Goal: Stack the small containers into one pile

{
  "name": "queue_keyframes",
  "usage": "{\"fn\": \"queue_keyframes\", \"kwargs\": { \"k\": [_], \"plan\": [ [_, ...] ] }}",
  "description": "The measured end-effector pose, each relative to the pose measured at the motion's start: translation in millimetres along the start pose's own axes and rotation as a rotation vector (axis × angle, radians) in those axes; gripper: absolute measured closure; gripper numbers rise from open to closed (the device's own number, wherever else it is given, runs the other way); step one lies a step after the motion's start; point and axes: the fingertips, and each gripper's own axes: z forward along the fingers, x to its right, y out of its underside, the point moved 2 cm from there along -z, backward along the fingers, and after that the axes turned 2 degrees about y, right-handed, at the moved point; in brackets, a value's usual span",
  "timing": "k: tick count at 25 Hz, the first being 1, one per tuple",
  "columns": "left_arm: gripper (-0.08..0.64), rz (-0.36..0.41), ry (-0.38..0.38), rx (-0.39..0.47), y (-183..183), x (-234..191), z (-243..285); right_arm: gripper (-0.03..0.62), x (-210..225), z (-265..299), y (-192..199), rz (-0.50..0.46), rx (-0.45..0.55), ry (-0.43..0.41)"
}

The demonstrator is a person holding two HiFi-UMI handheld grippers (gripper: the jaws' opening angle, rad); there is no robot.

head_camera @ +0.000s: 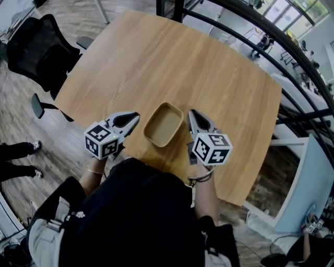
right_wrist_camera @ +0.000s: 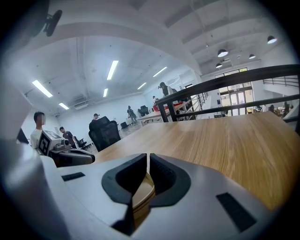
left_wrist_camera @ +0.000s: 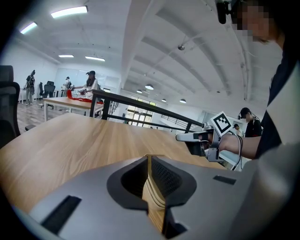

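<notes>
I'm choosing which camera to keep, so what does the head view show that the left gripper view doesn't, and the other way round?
Head view only: the container's whole open top and the left gripper's marker cube. Left gripper view only: ceiling lights, people at a far desk. Both: the wooden table, the right gripper.

Container [head_camera: 163, 124], between the two grippers: plain tan, no pattern.
Table [head_camera: 172, 57] under it: light wood, fine straight grain.
Left gripper [head_camera: 136, 116], right gripper [head_camera: 191, 112]: pale grey shells, black ribbed pads.
Left cube [head_camera: 102, 140], right cube [head_camera: 212, 148]: white, with black square markers.
Chair [head_camera: 36, 44], beyond the left gripper: black.
Floor [head_camera: 57, 138], outside the left gripper: grey-brown planks.
Person's top [head_camera: 141, 214], behind both grippers: black.
</notes>
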Motion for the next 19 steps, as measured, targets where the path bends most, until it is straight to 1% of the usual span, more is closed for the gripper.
{"fn": "queue_keyframes", "kwargs": {
  "k": [19],
  "plan": [
    [0.523,-0.002,-0.012,-0.006,3.2,5.0,3.0,0.558,3.1,-2.0,1.8,-0.001,-0.01,-0.012]
  ]
}}
